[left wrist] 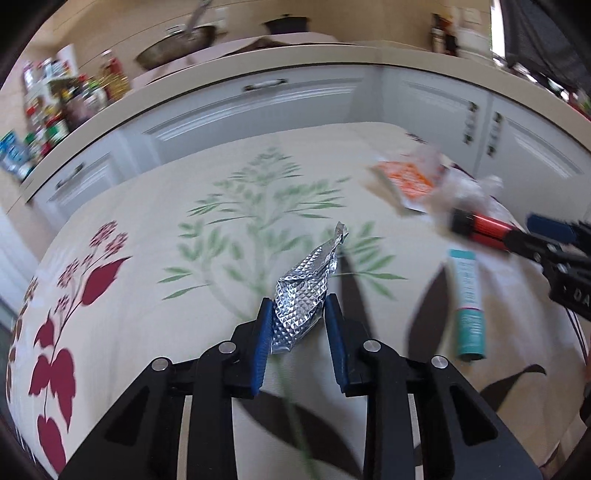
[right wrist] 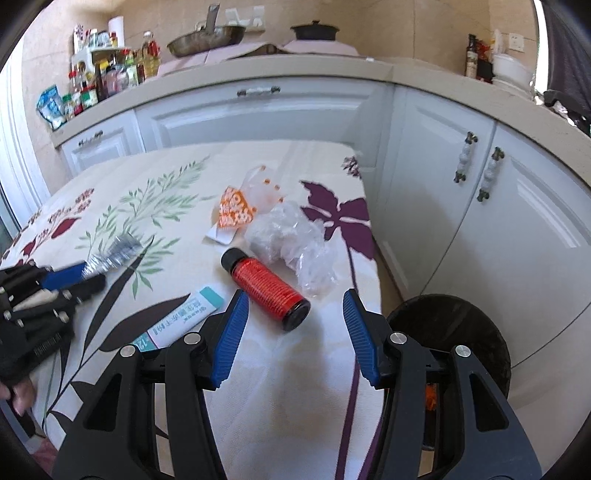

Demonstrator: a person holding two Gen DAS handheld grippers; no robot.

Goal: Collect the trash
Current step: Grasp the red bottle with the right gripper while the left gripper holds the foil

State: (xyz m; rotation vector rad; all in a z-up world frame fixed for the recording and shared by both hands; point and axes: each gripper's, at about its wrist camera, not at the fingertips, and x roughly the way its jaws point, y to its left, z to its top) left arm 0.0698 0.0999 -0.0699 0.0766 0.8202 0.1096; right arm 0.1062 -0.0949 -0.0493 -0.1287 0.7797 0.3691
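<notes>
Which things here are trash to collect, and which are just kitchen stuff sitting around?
Trash for the job:
foil wrapper, pinched in the left gripper
red bottle
crumpled clear plastic
orange packet
teal sachet
dark bin

Just lying about:
pan
black pot
condiment bottles

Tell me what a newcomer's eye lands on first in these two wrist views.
First, the crumpled silver foil wrapper pinched in the left hand-held gripper above the flower-print tablecloth. Next, the red bottle with a black cap lying on its side just ahead of the open right hand-held gripper, with crumpled clear plastic right behind it. Off the table's right edge stands a dark round bin.
</notes>
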